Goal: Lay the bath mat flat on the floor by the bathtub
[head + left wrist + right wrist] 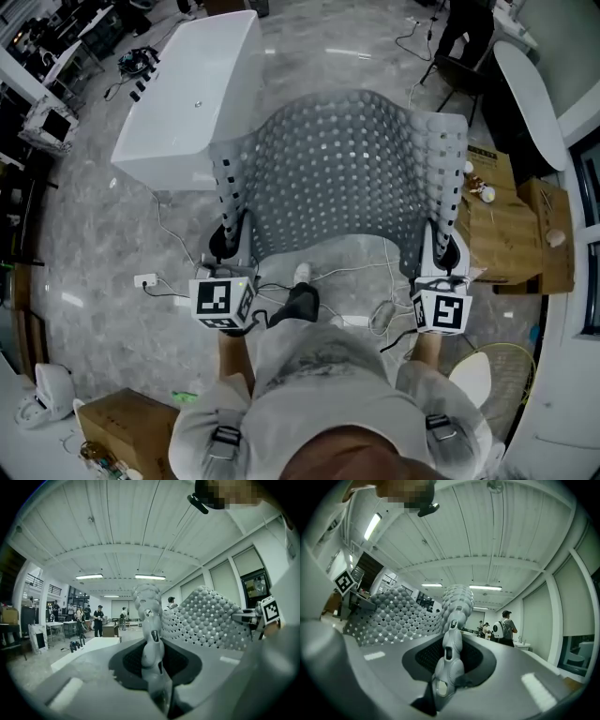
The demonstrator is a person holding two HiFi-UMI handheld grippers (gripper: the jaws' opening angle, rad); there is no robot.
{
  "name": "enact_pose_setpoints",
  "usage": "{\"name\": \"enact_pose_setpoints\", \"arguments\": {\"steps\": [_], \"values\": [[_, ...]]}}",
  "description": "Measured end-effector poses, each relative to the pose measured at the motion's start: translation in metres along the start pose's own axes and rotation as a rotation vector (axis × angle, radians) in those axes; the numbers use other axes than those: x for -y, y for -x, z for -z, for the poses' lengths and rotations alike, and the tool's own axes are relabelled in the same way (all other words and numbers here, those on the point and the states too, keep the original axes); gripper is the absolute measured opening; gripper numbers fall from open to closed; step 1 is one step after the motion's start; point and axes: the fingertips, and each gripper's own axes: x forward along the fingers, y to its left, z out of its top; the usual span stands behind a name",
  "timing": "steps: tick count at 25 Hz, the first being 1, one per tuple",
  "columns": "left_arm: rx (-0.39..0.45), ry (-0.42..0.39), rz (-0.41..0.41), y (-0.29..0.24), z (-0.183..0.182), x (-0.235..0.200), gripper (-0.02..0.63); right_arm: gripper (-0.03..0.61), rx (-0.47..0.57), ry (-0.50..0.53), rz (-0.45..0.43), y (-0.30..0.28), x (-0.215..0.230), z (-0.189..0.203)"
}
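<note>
The left tongs (231, 240) and right tongs (447, 246) each pinch a near corner of the mat (347, 173), which looks light, rubbery and floppy.

In the head view the mat (347, 169) covered the floor (103, 244) beneath it and part of the tub (187, 84) at its near right corner. The mat's two near corners draped over the left gripper (228, 232) and right gripper (448, 239), so the fingertips could not be made out there. In each gripper view the pinched mat edge filled the gap and hid the inner faces of the fingers (84, 677). A box (122, 422) was cut off by the picture's bottom edge, and a person (464, 28) by its top edge. Far across the room, people (98, 618) were too small to tell apart.
</note>
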Motion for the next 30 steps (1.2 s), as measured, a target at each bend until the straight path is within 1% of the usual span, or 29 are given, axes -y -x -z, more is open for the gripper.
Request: {"name": "enact_pose_setpoints", "arguments": {"steps": [8,14,21,27,30], "values": [[-0.026,0.011,0.06,-0.108,0.002,-0.08,0.063,0.064,-0.057,0.034,0.029,-0.13,-0.031,0.003],[-0.039,0.016,0.075,-0.166,-0.003,-0.121,0.063,0.064,-0.072,0.034,0.045,-0.192,-0.032,0.006],[-0.05,0.025,0.092,-0.232,-0.004,-0.12,0.063,0.064,-0.091,0.046,0.035,-0.251,-0.001,0.022],[-0.063,0.03,0.045,-0.314,-0.013,-0.111,0.063,0.064,-0.081,0.04,-0.018,-0.329,0.053,0.04],[-0.072,0.036,0.017,-0.35,-0.014,-0.103,0.063,0.064,-0.077,0.008,-0.039,-0.362,0.082,0.056]]}}
